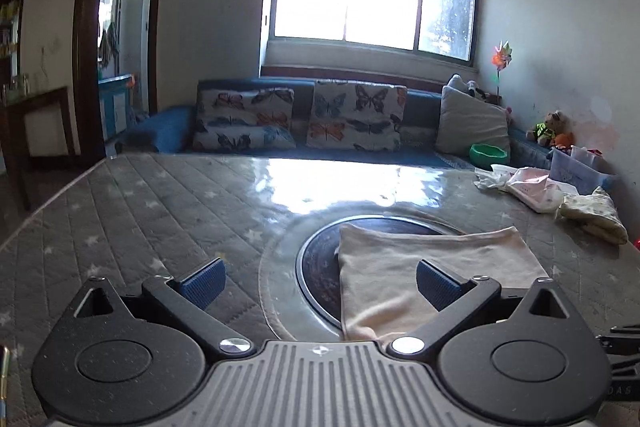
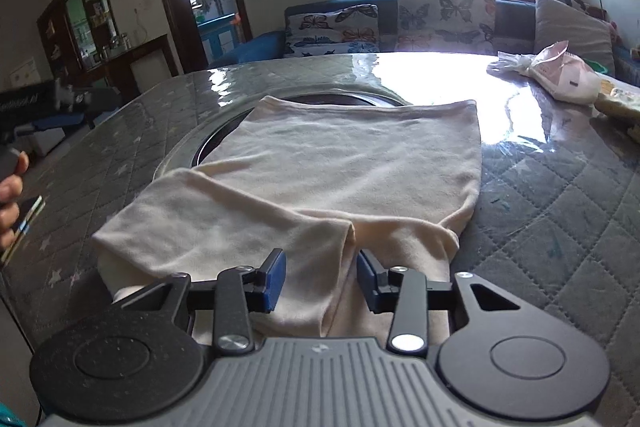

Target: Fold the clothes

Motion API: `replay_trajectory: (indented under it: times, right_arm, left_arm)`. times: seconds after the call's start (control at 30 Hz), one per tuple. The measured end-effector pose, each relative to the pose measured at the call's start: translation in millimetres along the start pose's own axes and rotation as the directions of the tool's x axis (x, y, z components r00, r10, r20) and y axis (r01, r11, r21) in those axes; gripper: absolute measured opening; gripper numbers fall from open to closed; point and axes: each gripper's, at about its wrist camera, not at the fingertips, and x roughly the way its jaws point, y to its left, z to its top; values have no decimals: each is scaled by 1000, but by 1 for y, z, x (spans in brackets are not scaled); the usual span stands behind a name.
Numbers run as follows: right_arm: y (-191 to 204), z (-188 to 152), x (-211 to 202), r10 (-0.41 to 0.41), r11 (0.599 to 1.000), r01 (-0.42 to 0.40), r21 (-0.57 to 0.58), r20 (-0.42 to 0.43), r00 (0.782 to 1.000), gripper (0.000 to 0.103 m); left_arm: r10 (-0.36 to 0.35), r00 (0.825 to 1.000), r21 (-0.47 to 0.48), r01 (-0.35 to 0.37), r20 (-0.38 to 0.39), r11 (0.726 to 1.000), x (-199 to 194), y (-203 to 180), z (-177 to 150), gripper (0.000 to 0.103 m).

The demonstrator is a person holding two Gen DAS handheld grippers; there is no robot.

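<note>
Between right claw pads, both apart, lies folded cream garment, flat on worktop. Left claw wide apart, garment ahead-right, untouched.

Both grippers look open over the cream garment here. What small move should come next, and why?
Probably close the right gripper on the cream garment: its near folded edge lies between the open blue pads, ungrasped. The left gripper hangs wide open over the garment's left side.
</note>
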Motion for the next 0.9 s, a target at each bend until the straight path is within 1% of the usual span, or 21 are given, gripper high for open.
replay_trajectory:
  times: [0.03, 0.07, 0.1, 0.17, 0.2, 0.23, 0.37, 0.5, 0.53, 0.63, 0.73, 0.83, 0.9]
  right_arm:
    - [0, 1, 0, 0, 1000, 0, 1, 4, 1000, 32]
    - [0, 2, -2, -2, 1000, 2, -1, 11, 1000, 28]
    - [0, 3, -4, -3, 1000, 3, -2, 18, 1000, 25]
    - [0, 4, -7, -7, 1000, 7, -6, 31, 999, 14]
    - [0, 5, -9, -8, 1000, 8, -8, 38, 999, 11]
    - [1, 6, -11, -10, 1000, 10, -10, 45, 999, 9]
    - [1, 9, -18, -16, 1000, 17, -17, 73, 997, 6]
    - [2, 12, -25, -22, 999, 24, -24, 100, 995, 6]
    - [2, 13, -28, -24, 999, 27, -28, 108, 994, 6]
    - [0, 15, -30, -52, 998, 57, -36, 110, 993, 6]
    - [-5, 13, -24, -74, 997, 76, -16, 76, 994, 6]
    - [-6, 11, -25, -75, 997, 76, -1, 80, 994, 6]
    - [-7, 10, -26, -76, 997, 76, 9, 83, 994, 6]
  left_arm:
    - [-18, 1000, -15, 18, -8, 1000, 0, 2, 0, 103]
    - [-25, 1000, -16, 25, -16, 1000, 0, 3, -1, 103]
    - [-28, 999, -11, 28, -26, 1000, 1, 2, -3, 103]
    - [-34, 998, -2, 34, -44, 999, 3, 2, -8, 103]
    - [-37, 998, 2, 37, -53, 999, 4, 1, -10, 103]
    - [-40, 997, 7, 40, -62, 999, 4, 1, -12, 103]
    - [-51, 994, 25, 53, -99, 998, 8, -1, -21, 103]
    - [-61, 989, 42, 67, -136, 997, 11, -2, -29, 103]
    - [-79, 985, 41, 86, -153, 995, 12, -4, -31, 103]
    - [-154, 967, 38, 165, -205, 986, 19, -15, -33, 103]
    - [-204, 959, 38, 216, -196, 976, 22, -24, -32, 103]
    - [-254, 950, 38, 265, -182, 963, 24, -33, -30, 102]
    - [-298, 937, 31, 308, -182, 951, 30, -37, -30, 99]
